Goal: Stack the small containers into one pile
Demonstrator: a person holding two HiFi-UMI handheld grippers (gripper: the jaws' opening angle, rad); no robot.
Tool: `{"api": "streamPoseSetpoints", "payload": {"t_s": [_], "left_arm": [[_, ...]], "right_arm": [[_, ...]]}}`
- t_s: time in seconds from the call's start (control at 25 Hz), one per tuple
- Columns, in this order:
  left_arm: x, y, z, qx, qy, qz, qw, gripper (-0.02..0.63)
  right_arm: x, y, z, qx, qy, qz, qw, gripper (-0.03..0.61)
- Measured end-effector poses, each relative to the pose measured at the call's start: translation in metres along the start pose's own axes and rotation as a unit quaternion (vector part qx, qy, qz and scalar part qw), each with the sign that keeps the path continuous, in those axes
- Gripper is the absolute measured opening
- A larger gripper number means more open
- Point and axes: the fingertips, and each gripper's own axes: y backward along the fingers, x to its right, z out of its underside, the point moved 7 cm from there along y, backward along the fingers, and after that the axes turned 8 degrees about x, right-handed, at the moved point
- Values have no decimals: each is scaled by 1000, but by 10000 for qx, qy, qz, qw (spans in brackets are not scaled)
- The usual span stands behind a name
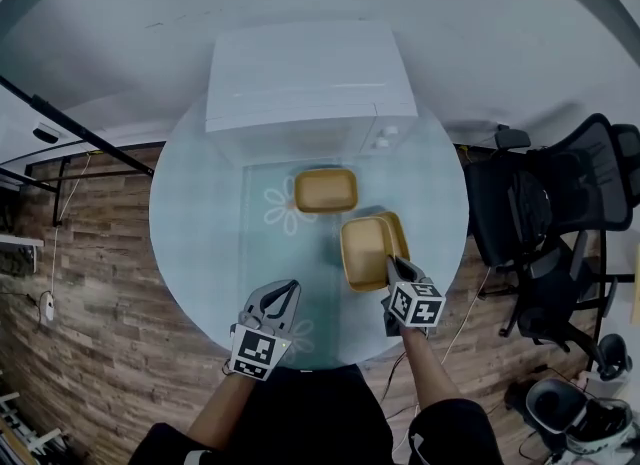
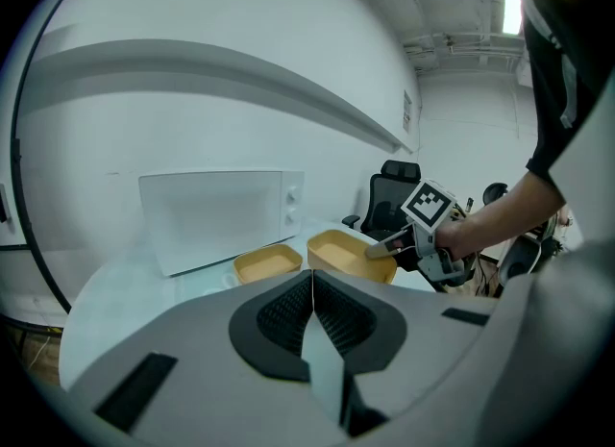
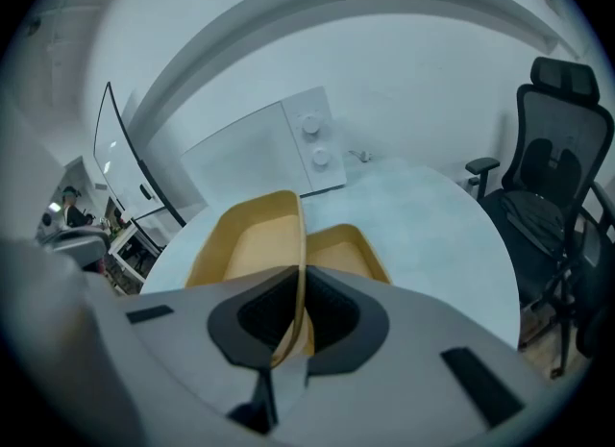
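The right tool (image 3: 293, 315) is clamped on the thin side wall of a tilted yellow container (image 1: 365, 251) near the counter's (image 1: 210, 223) right edge, while the left tool (image 2: 309, 286) has its jaws together on nothing; the container looks like light, stiff, slick plastic, best pinched at the rim.

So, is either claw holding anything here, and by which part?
The right claw grips a yellow rectangular plastic container by the rim of one wall; the left claw is shut on nothing.
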Motion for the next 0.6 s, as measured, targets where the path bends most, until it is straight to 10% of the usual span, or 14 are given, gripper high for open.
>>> {"api": "streamPoseSetpoints", "payload": {"t_s": [0.6], "left_arm": [[-2, -11, 2, -206, 44, -104, 9997, 14]], "right_arm": [[68, -18, -5, -314, 234, 1, 9992, 35]]}}
